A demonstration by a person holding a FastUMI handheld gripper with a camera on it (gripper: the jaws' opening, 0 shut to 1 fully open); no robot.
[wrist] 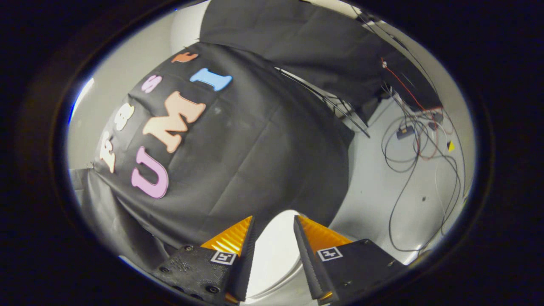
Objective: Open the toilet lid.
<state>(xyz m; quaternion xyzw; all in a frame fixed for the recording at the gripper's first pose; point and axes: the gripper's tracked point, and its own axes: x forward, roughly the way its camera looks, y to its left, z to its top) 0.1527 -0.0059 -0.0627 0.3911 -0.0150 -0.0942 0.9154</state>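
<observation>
My tongs [274,223] stood released above the white toilet lid [276,250]; I judged it rigid, smooth, hinged: grip its front edge.

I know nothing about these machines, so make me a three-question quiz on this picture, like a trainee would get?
1. True or false: the hand-held gripper is clamped on the toilet lid.
2. What lies on the pale floor beyond the fingers? A) loose cables B) a bucket C) a towel
3. Fill in: the white lid shows ____ the two fingers.

Key
1. False: the fingers stand apart, and nothing is pressed between them.
2. A: the cables trail across the floor beside the black cloth wall.
3. Between.
</observation>
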